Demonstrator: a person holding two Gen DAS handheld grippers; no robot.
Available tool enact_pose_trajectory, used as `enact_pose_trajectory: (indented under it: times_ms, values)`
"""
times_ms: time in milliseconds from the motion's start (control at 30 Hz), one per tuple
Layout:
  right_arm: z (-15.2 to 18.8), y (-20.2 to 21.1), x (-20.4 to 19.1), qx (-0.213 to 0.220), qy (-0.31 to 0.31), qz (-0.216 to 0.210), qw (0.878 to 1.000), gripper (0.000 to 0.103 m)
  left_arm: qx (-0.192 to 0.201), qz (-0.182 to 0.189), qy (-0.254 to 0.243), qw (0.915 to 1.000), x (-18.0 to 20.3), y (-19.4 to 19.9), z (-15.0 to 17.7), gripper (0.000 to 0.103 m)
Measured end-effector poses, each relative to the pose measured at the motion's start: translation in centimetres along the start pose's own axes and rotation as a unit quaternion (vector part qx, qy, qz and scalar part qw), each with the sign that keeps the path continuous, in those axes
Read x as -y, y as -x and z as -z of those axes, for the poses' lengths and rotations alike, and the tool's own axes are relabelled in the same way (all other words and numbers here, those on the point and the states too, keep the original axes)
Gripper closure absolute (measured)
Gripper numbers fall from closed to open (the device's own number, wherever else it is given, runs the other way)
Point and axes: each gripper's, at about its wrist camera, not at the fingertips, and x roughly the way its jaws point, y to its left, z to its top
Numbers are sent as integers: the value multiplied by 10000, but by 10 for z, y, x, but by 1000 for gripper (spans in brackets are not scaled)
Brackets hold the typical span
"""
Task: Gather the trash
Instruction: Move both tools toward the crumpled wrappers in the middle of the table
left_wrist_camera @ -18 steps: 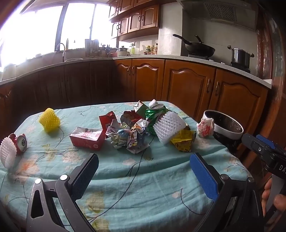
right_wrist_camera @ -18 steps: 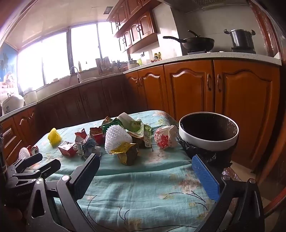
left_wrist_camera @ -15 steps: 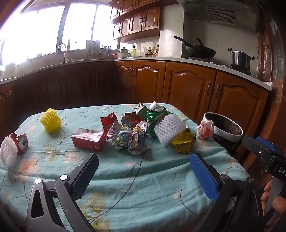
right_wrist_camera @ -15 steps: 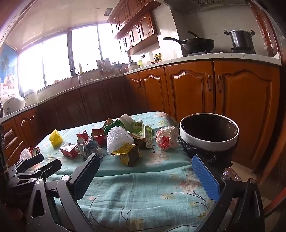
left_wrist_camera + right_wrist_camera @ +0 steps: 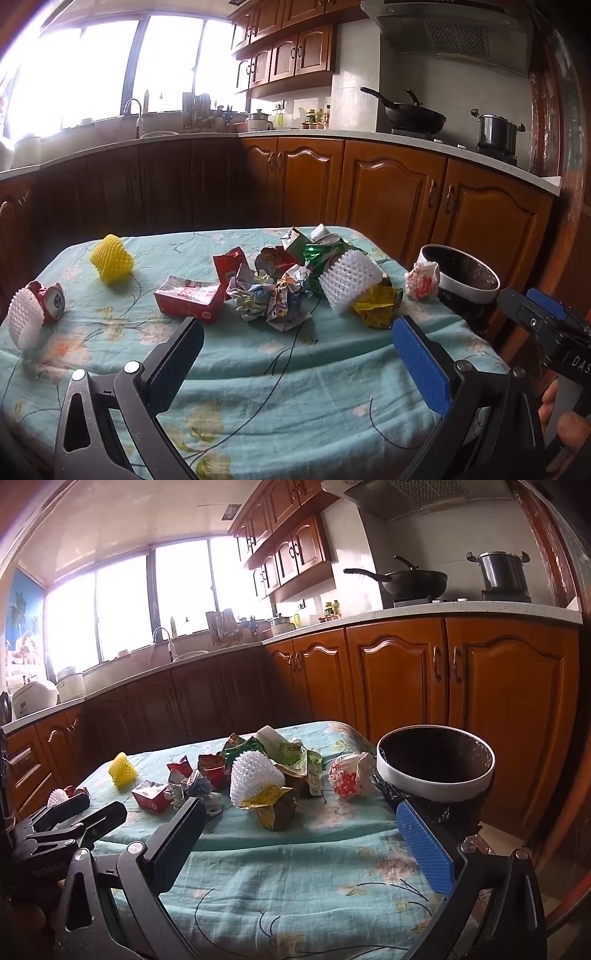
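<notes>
My left claw (image 5: 297, 354) hangs released over the near edge of the counter, its jaws spread wide with nothing between them. My right claw (image 5: 301, 840) is released the same way, jaws wide apart and holding nothing, above the pale teal flowered cloth (image 5: 295, 878) that covers the counter.

The trash lies in a heap toward the far side of the cloth. From the left wrist view I see a white foam fruit net (image 5: 349, 282) leaning on a crushed green can (image 5: 317, 254), with a crumpled yellow foil wrapper (image 5: 376, 304) touching its near side. Just left of these sit a wad of crumpled printed paper (image 5: 271, 295) and a flattened red and white carton (image 5: 190, 295). A crumpled red and white paper ball (image 5: 423, 280) lies at the cloth's right edge, just beside the white-rimmed round bin with a black liner (image 5: 465, 275).

Well apart from the heap, a yellow foam fruit net (image 5: 110, 258) sits alone toward the far left. At the left edge, a crushed red can (image 5: 50, 301) touches a second white foam net (image 5: 24, 319).

In the right wrist view the bin (image 5: 436, 771) stands just beyond the cloth's right edge, close ahead of my right claw's blue pad.
</notes>
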Motion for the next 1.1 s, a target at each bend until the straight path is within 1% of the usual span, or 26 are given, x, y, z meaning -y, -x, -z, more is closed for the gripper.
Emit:
enact_pose_trajectory:
  times_ms: [533,567,1100]
  values:
    - [3,-6,0,-44,-34,-65,10000,0,9,-65,46,10000,-4,-2,-4,1]
    - [4,-6,1,-45,-48,-72,10000,0,37,-74,49,10000,-2,1,0,1]
    - [5,-5,0,-10,-29,-155,9999,0,151,-111,41,9998,-4,4,2,1]
